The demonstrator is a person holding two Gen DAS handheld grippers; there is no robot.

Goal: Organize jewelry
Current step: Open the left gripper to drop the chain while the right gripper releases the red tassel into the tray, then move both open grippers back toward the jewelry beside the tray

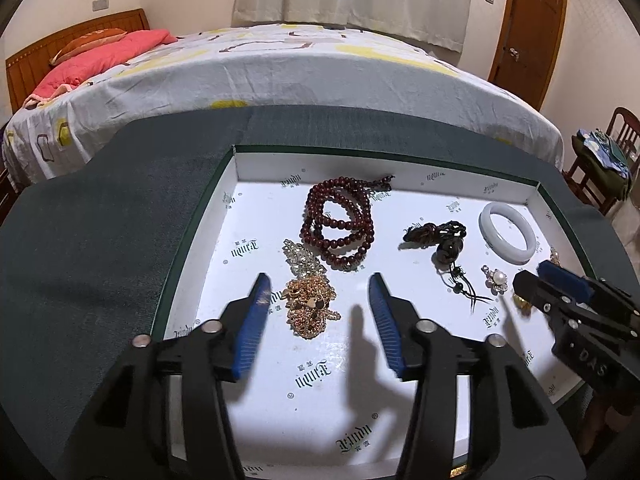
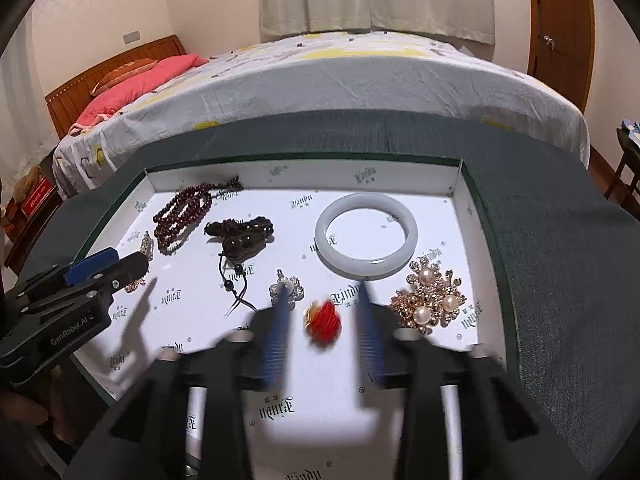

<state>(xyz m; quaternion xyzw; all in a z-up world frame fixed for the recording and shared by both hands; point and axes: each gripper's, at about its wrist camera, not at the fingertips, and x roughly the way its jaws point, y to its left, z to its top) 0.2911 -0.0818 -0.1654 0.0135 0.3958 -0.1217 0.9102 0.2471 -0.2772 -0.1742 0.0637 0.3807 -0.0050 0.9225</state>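
A white shallow box [image 1: 236, 168] [image 2: 456, 184] holds the jewelry. My left gripper [image 1: 320, 280] is open over a gold chain pile [image 1: 310, 306]. Beyond it lie a crystal piece [image 1: 300, 258] and dark red beads [image 1: 340, 220] [image 2: 182, 216]. My right gripper [image 2: 324, 286] is open, blurred, with a red and gold ornament [image 2: 324, 320] between its fingers. A white bangle [image 2: 366, 236] [image 1: 508, 232], a dark cord pendant [image 2: 240, 236] [image 1: 444, 240], a small pearl flower pendant [image 2: 296, 290] [image 1: 496, 280] and a gold pearl brooch [image 2: 432, 300] lie around it.
The box sits on a dark green cloth [image 1: 100, 240] [image 2: 560, 240]. A bed [image 1: 280, 72] stands behind it. A wooden chair [image 1: 608, 152] with clothes is at the right. Each gripper shows in the other's view: the right [image 1: 520, 280], the left [image 2: 144, 258].
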